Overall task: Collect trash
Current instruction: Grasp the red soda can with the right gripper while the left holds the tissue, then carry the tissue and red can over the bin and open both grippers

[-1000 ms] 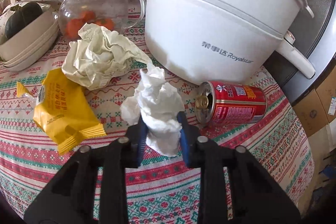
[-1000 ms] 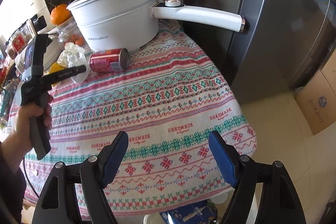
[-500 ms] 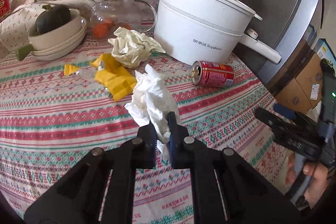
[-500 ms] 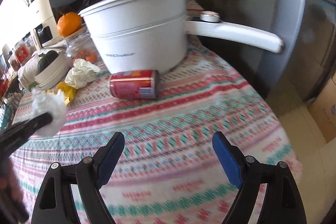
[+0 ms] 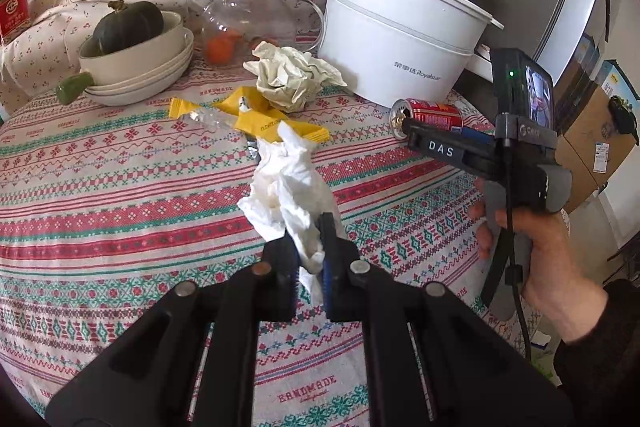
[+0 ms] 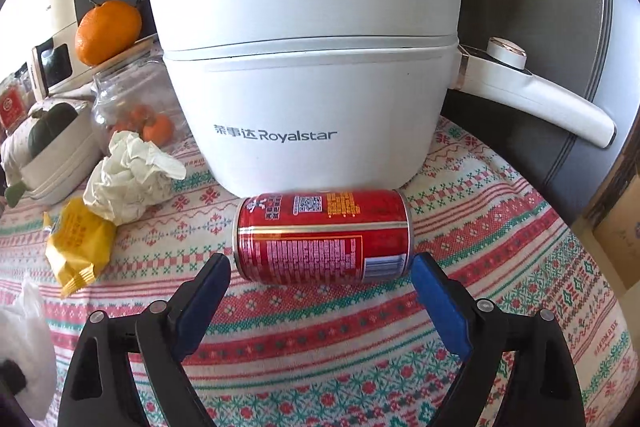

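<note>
My left gripper [image 5: 306, 239] is shut on a white crumpled tissue [image 5: 288, 187], held above the patterned tablecloth [image 5: 120, 195]. The tissue [image 6: 28, 347] also shows at the lower left of the right wrist view. A red drink can [image 6: 324, 237] lies on its side in front of the white pot. My right gripper [image 6: 320, 263] has come up to it with its jaws opening. One blue pad stands off each end of the can, and neither presses on it. A crumpled cream paper ball [image 5: 290, 79] and a yellow snack wrapper [image 5: 272, 119] lie further left on the table.
The white electric pot [image 6: 312, 87] with its long handle [image 6: 540, 103] stands right behind the can. A glass teapot [image 5: 248, 23] with an orange on its lid and stacked bowls [image 5: 136, 75] holding a green squash sit at the back. The table edge, a fridge and a cardboard box [image 5: 596, 139] are to the right.
The left gripper closed tighter on the tissue, lifted it and drew back from the pot. The right gripper moved forward and down to the can, its jaws spreading wider.
</note>
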Demonstrator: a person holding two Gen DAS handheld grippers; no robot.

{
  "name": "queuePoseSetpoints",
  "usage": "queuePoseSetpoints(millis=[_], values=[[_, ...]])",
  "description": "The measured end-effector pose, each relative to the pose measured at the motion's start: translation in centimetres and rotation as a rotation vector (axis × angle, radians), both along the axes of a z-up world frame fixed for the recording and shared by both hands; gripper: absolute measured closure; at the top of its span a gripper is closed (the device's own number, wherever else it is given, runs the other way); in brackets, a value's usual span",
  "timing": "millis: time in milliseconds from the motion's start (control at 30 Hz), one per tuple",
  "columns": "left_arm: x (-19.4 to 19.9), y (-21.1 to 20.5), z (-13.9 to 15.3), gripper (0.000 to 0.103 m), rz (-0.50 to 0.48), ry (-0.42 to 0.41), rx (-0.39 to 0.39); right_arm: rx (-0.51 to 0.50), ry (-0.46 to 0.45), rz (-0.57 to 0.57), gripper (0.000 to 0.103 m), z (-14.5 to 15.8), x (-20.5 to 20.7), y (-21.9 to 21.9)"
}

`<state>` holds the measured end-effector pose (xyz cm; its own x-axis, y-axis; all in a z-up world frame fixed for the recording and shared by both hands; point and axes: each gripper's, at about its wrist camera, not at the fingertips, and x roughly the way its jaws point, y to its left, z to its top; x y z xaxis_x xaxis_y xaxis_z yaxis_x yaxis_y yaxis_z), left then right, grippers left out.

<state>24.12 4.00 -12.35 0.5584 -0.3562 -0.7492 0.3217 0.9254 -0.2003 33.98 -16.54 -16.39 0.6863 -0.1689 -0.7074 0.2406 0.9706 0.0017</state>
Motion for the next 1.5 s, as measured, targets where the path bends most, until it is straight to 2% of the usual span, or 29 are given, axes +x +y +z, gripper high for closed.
queuePoseSetpoints(millis=[167, 233, 300, 500, 633, 833, 1100, 1333, 1500], values=[[0.1, 0.2, -0.5, 0.093, 0.006, 0.009, 0.015, -0.008, 0.016, -0.006, 0.01, -0.8, 1.6, -0.3], [0.0, 0.3, -0.6, 0.093, 0.01, 0.01, 0.022, 0.023, 0.015, 0.001, 0.012, -0.8, 1.9, -0.8], [0.0, 0.3, -0.7, 0.093, 0.014, 0.016, 0.026, 0.044, -0.002, 0.007, 0.013, -0.5, 1.7, -1.3], [-0.3, -0.7, 0.3, 0.093, 0.004, 0.02, 0.039, 0.063, 0.021, 0.06, 0.014, 1.3, -0.3, -2.1], [-1.3, -2.0, 2.0, 0.094, -0.025, 0.014, 0.066, 0.071, 0.029, 0.085, 0.014, 3.8, -3.0, -3.2], [-4.8, -4.5, 5.7, 0.094, -0.075, -0.026, 0.096, 0.082, 0.041, 0.108, 0.014, 8.2, -9.2, -5.7], [-10.4, -7.8, 9.5, 0.094, -0.125, -0.065, 0.091, 0.101, 0.066, 0.092, 0.014, 12.5, -18.3, -9.0], [-15.1, -11.0, 10.3, 0.094, -0.191, -0.054, 0.065, 0.15, 0.084, 0.053, 0.014, 13.8, -24.7, -11.7], [-17.8, -14.0, 8.9, 0.094, -0.27, 0.006, 0.032, 0.205, 0.141, 0.027, 0.014, 11.9, -27.9, -13.5]])
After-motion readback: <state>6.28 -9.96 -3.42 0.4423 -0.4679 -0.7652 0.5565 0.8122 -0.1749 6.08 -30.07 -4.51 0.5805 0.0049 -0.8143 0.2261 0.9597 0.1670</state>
